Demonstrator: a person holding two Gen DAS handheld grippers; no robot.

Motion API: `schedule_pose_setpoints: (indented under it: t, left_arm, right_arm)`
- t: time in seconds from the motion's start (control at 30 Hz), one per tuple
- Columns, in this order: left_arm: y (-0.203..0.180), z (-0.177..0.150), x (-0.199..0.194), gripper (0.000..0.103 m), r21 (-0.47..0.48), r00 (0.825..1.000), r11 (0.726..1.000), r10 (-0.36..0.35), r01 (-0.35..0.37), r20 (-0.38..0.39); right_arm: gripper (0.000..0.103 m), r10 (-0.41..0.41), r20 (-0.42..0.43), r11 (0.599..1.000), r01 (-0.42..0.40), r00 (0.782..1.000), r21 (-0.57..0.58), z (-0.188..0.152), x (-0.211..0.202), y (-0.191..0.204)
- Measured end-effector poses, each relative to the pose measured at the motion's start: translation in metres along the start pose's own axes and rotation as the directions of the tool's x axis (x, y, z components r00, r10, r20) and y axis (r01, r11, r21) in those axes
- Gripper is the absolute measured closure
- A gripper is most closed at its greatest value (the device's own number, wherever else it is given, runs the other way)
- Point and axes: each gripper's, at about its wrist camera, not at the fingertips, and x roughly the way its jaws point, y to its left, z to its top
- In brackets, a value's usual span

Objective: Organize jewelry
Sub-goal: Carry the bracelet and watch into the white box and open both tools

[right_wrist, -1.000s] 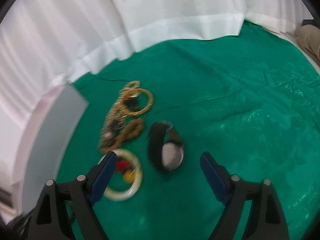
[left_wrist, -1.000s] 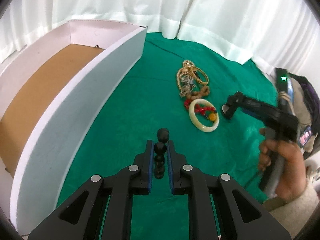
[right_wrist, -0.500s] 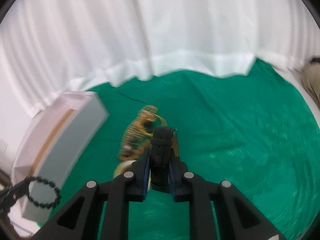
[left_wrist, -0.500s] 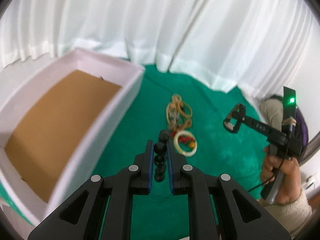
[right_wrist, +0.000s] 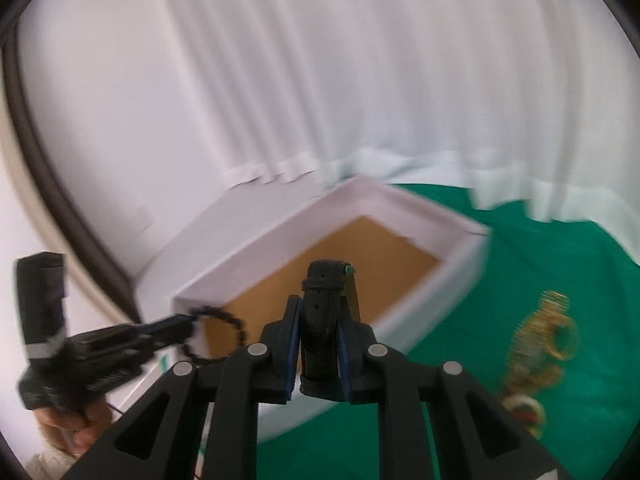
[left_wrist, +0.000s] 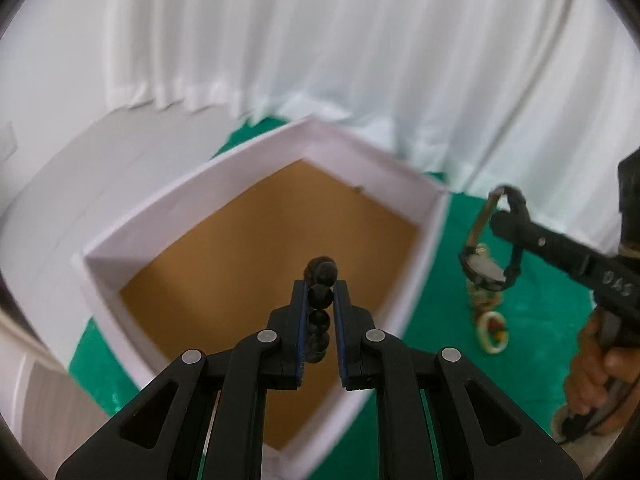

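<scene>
Both grippers hover by the white cardboard box with a brown floor, the left gripper clamped on a black bead bracelet, the right gripper pinching a black leather-strap watch; each should clear the near wall, then let go low over the floor

A green cloth covers the counter. On it sits a white box with a bare brown cardboard floor, open at the top. To the right of the box, apart from it, a heap of gold chains and bangles lies on the cloth, with a pale bangle holding red and yellow beads at its near end.
</scene>
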Motion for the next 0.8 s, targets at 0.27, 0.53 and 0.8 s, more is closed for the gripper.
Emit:
schedule_pose_setpoints:
  t: [0.27, 0.53, 0.8]
  left_arm:
    - [0.044, -0.025, 0.056, 0.092, -0.056, 0.989, 0.995, 0.077, -0.085, -0.122]
    - [0.051, -0.036, 0.067, 0.052, -0.032, 0.972, 0.98, 0.19, -0.196, -0.14]
    - [0.023, -0.047, 0.037, 0.012, 0.043, 0.976, 0.975, 0.219, -0.219, 0.009]
  right_arm:
    - [0.086, 0.017, -0.222, 0.999, -0.027, 0.975, -0.041, -0.02, 0.12, 0.034]
    - [0.052, -0.128, -0.208, 0.987, 0.105, 0.97, -0.121, -0.042, 0.137, 0.045]
    - [0.021, -0.212, -0.07, 0.971, 0.202, 0.975, -0.127, -0.048, 0.067, 0.025]
